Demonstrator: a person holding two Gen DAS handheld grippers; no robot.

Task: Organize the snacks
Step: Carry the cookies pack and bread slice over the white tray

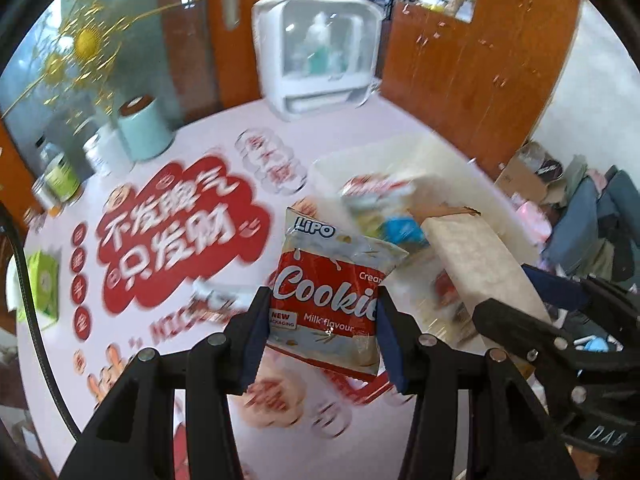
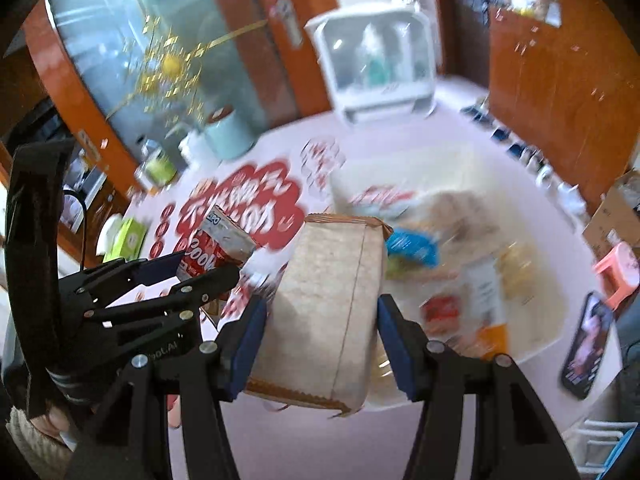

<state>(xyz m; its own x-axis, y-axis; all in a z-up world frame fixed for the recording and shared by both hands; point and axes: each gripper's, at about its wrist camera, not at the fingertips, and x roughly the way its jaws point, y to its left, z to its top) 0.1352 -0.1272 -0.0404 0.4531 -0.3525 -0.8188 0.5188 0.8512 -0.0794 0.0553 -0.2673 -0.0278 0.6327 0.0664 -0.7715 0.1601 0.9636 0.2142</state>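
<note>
Two packets are held clear of the worktop (image 1: 352, 128): the left gripper (image 1: 322, 316) has its jaws clamped on a cookie packet (image 1: 332, 280) at centre frame, the right gripper (image 2: 320, 332) on a beige pouch (image 2: 332, 300). Both look light, crinkly and slippery (contents probably crushable), so a mid-body grip by the side edges suits them best.

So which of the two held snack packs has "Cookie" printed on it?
The red-and-white pack in the left gripper; the right gripper holds a plain beige packet.

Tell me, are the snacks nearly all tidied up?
Some are: several packets already lie in the white bin. Right now the left gripper holds a cookie packet and the right gripper holds a beige packet. Both are lifted and not yet put away.
</note>
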